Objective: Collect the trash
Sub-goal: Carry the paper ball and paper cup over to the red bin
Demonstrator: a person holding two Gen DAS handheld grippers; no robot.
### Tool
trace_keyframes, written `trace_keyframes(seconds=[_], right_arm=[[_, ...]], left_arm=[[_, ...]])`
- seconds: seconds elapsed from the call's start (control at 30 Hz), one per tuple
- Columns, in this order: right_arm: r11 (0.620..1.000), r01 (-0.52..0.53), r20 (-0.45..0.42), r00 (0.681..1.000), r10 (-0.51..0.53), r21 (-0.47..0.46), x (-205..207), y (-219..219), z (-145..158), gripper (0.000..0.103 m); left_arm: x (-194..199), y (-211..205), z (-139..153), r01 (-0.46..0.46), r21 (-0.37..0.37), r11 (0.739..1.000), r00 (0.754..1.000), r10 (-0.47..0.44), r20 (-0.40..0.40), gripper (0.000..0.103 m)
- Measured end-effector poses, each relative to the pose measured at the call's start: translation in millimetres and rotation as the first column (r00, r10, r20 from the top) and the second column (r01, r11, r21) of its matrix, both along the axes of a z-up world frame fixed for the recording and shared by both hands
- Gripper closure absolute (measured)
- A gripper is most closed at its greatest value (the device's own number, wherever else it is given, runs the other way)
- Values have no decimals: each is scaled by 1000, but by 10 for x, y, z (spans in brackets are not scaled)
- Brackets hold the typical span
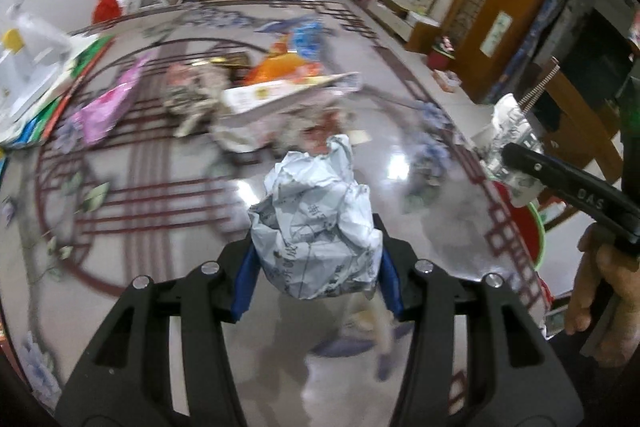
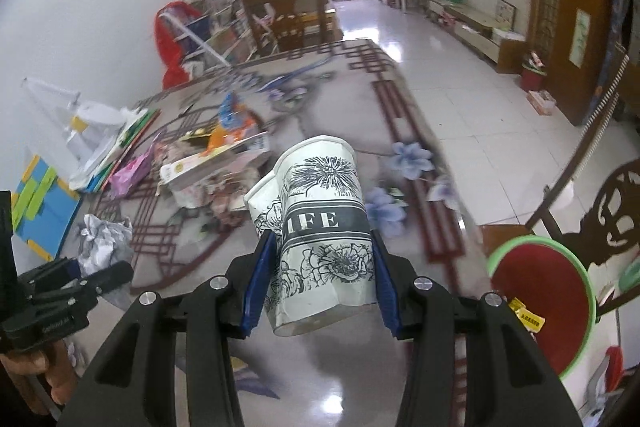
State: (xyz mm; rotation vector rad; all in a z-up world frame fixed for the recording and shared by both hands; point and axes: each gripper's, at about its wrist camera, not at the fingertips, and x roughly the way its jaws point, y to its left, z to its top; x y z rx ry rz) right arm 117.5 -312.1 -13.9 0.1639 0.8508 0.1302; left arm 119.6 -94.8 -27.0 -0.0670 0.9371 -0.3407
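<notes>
My left gripper (image 1: 318, 259) is shut on a crumpled ball of printed white paper (image 1: 316, 227), held above the glossy patterned table (image 1: 160, 195). My right gripper (image 2: 320, 273) is shut on stacked white paper cups with black flower print (image 2: 320, 227), also lifted off the table. In the right wrist view the left gripper (image 2: 86, 277) shows at the lower left with the paper ball (image 2: 102, 241). The left wrist view shows the right gripper's finger (image 1: 568, 183) and cups (image 1: 516, 143) at the right edge. More trash lies mid-table: a flat carton (image 1: 280, 95), orange wrappers (image 1: 288, 63) and a pink wrapper (image 1: 108, 107).
A red bin with a green rim (image 2: 540, 307) sits low at the right, beside a dark carved chair (image 2: 616, 219). Books and papers (image 2: 104, 143) are piled at the table's left, by a blue board (image 2: 44, 211). Beyond the table's far edge are chairs and a tiled floor (image 2: 460, 99).
</notes>
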Motion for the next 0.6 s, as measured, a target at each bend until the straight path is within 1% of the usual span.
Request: trace_keyframes(seconds=[0.3, 0.53, 0.6], right_arm=[[993, 113, 10, 993, -114, 40, -187, -654, 22, 58], [972, 225, 5, 974, -226, 70, -384, -1241, 2, 58], [962, 259, 1, 966, -260, 82, -447, -1415, -8, 58]], left_arm=[[56, -703, 100, 131, -10, 991, 991, -131, -4, 54], [113, -1300, 139, 225, -42, 973, 974, -226, -13, 54], [118, -1512, 146, 258, -48, 965, 966, -259, -15, 54]])
